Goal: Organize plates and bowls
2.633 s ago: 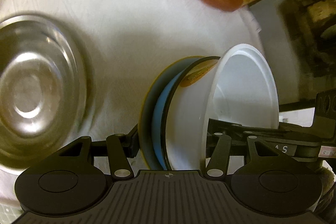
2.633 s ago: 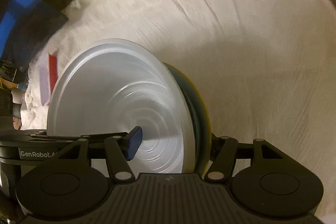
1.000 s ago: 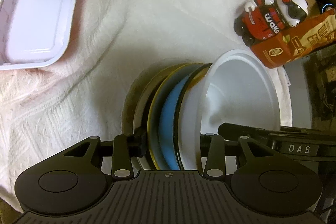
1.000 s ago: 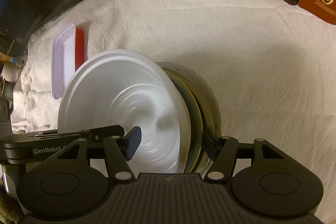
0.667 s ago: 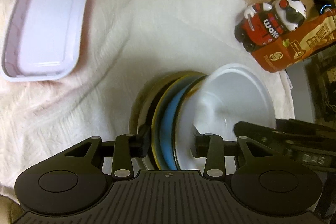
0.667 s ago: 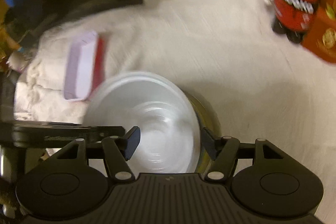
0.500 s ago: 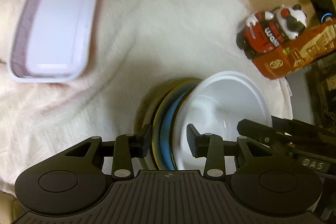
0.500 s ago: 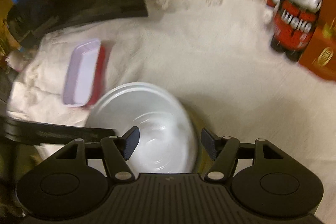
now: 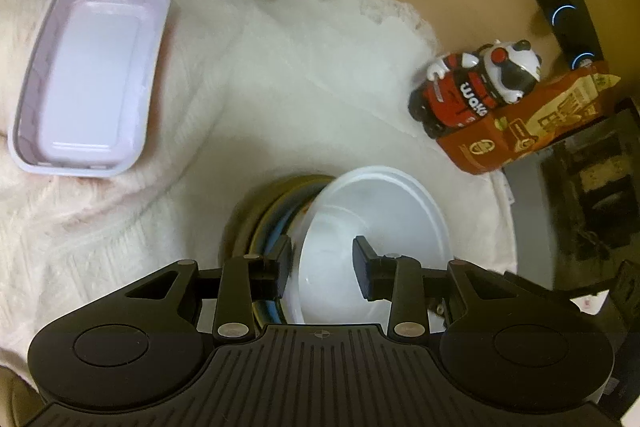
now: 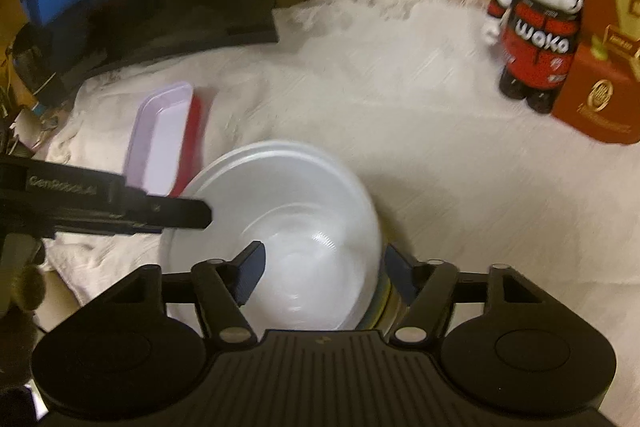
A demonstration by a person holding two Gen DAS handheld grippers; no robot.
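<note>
The stack of coloured plates under a white plastic bowl [image 9: 376,227] sits gathered on the white-clothed tabletop [image 9: 280,99]. Left tongs [image 9: 322,267] and right tongs [image 10: 324,273] have just been narrowing, yet grip nothing. The lilac rectangular tray [image 9: 88,75] lies apart.

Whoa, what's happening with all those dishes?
A person's two grippers hover over a stack on the white cloth: a white plastic bowl nested on blue and yellow plates. The left gripper and right gripper each straddle the stack's edge from opposite sides. Both jaws have just been closing, yet neither presses on anything.
</note>
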